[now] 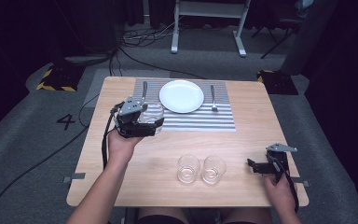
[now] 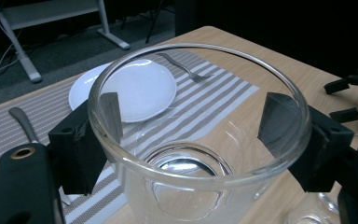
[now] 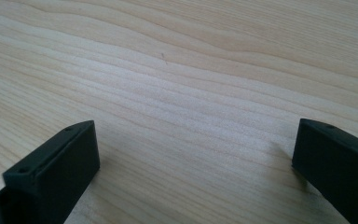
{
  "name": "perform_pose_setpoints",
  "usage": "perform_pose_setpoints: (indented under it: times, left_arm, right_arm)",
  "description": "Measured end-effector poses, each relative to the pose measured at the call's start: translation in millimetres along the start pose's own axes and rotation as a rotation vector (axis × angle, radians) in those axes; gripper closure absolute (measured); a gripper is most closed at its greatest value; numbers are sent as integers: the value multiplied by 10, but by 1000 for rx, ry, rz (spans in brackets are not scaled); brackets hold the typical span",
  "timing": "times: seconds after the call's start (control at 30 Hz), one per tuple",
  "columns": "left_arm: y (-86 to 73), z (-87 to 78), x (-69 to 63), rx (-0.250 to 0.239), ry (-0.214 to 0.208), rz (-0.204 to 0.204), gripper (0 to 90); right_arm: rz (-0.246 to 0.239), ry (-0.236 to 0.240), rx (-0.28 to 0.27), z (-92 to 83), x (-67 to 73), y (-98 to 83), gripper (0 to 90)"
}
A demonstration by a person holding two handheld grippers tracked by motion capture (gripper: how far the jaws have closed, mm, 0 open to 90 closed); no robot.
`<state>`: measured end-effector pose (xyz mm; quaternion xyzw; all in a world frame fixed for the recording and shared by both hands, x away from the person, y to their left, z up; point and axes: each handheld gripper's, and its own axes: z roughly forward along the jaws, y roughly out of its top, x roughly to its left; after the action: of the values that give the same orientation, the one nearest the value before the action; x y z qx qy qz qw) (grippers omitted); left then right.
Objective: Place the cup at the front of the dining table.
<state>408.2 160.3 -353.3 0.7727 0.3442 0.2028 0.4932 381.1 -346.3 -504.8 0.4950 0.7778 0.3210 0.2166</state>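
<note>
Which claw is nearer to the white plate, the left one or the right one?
Left. The left claw holds a glass just beside the white plate; the right claw rests far away at the table's near right edge.

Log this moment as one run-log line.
left gripper: shut on glass tumbler, placemat's left edge | right gripper: open, empty, over table | two tumblers near front edge

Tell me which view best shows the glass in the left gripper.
The left gripper view: the held glass sits close up, rim and base clear, a black jaw pressed on each side. The high view shows that glass small, partly hidden behind the left gripper. The right gripper view faces bare table.
</note>
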Motion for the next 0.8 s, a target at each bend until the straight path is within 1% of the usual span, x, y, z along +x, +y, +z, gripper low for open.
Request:
perform_pose_setpoints:
  times: [0.03,0.07,0.1,0.2,0.23,0.27,0.3,0.33,0.37,0.4,0.5,0.57,0.6,0.63,0.7,0.73,0.77,0.8]
  left_arm:
    - [22,14,23,5,2,6,188]
    - [40,35,36,-2,3,0,188]
    - [64,49,57,0,6,9,188]
    - [128,115,123,-15,14,20,188]
    - [155,129,154,-3,14,29,189]
    - [174,155,183,-10,15,32,189]
    - [202,176,220,1,16,36,188]
    - [202,176,220,1,16,36,188]
    - [239,219,268,4,15,35,188]
    - [254,230,286,11,11,33,188]
    - [301,291,336,10,11,16,188]
    - [328,346,362,-2,9,0,188]
    - [339,357,373,7,6,-4,188]
    - [345,388,385,-6,11,-15,188]
    - [358,451,426,-16,4,-41,188]
    - [360,473,435,-24,9,-49,188]
    - [365,497,453,-19,1,-50,189]
    - [364,531,460,-27,8,-62,188]
  right_arm:
    - [0,0,0,0,0,0,6]
    - [0,0,0,0,0,0,5]
    - [0,0,0,0,0,0,5]
    - [6,0,0,3,4,3,5]
    - [4,0,-1,4,2,4,6]
    - [3,-1,-1,4,2,3,5]
    - [1,-2,0,3,0,3,5]
    - [4,0,-1,4,3,4,5]
    - [3,-1,-1,4,2,4,6]
    - [2,-1,-1,3,1,3,5]
    - [0,-2,0,3,-1,3,5]
    - [3,0,0,4,1,4,5]
    - [3,-1,-1,5,1,4,5]
    - [2,-1,0,5,1,4,5]
    - [7,0,0,5,4,6,5]
    - [4,0,-1,5,2,5,5]
    - [6,0,0,5,4,6,5]
    - [7,1,0,5,5,6,5]
